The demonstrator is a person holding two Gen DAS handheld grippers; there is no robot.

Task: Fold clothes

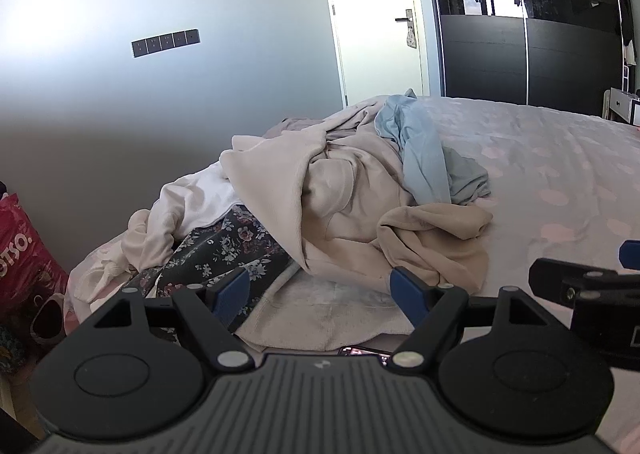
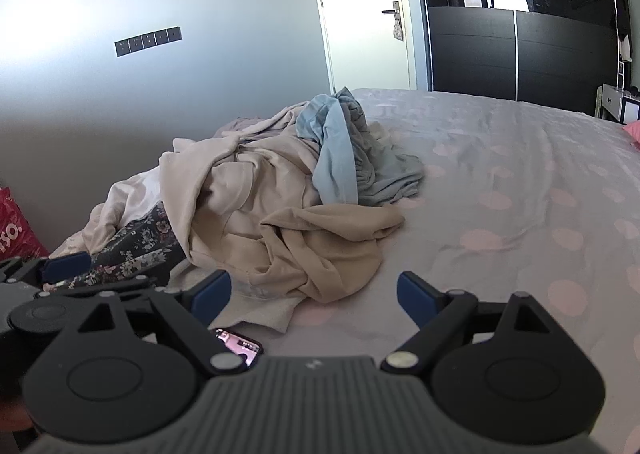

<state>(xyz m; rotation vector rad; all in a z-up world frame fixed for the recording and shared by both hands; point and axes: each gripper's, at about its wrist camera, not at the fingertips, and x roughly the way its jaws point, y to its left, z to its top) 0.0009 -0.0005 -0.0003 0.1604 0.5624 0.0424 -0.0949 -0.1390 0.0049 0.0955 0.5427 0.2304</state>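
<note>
Left gripper (image 1: 320, 292): jaws spread wide, nothing between them, hovering just short of the clothes pile.
Right gripper (image 2: 314, 298): likewise spread and empty, beside the left one, facing the pile's near edge.
Clothes pile (image 2: 256, 205): heaped on the bed (image 2: 520, 181), beige hoodie on top, blue garment (image 2: 336, 157) behind, floral piece (image 1: 224, 250) at the pile's left.
Progress: nothing folded yet; every garment remains.
In the way: a phone (image 2: 240, 344) lies just in front of the pile; a red bag (image 1: 20, 250) stands left of it.

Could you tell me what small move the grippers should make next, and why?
Probably ease the right gripper forward onto the tan garment atop the clothes pile: both grippers are open and empty, and it lies nearest, uncovered.
</note>
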